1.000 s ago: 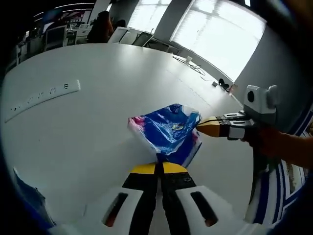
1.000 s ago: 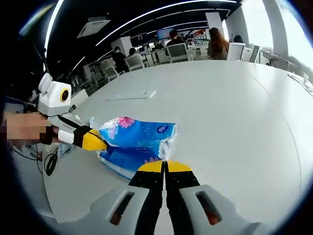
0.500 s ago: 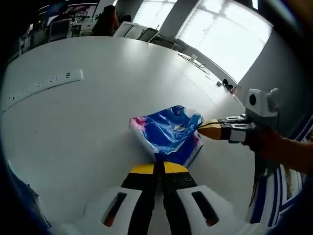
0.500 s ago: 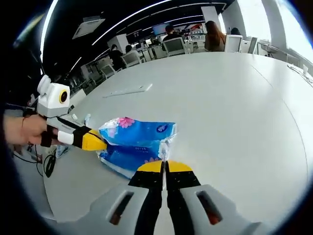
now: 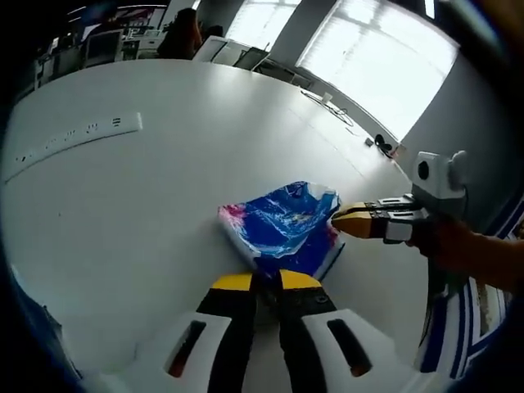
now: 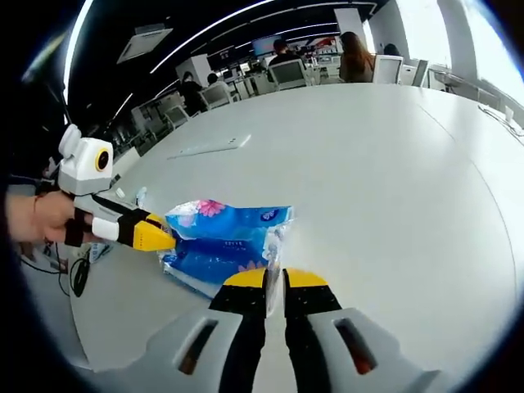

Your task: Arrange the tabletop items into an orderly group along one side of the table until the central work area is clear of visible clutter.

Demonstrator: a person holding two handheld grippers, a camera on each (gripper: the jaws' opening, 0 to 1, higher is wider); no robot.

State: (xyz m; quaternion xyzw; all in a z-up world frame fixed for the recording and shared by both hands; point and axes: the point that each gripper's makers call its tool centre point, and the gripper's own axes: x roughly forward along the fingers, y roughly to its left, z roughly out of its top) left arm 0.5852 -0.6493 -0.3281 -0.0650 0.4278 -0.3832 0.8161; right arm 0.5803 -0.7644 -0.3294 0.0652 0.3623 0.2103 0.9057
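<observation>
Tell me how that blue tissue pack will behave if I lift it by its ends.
The blue tissue pack looks soft: its plastic wrap is crinkled and puckers where the right gripper meets it, so it will likely sag. It is probably light for its bulk. The glossy film may slip from the left gripper.

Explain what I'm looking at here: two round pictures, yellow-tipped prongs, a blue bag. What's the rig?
No robot: a person holds a two-jaw gripper in each hand, and each carries a fisheye camera looking along its own jaws. In the left gripper view, the left gripper rises from the bottom and the right gripper comes in from the right. The right gripper view mirrors that: the right gripper's own jaws below, the left one entering from the left. Between them, on a white table, lies a blue plastic pack. Both grippers' jaws now stand slightly apart at its ends. A white power strip lies further off.
</observation>
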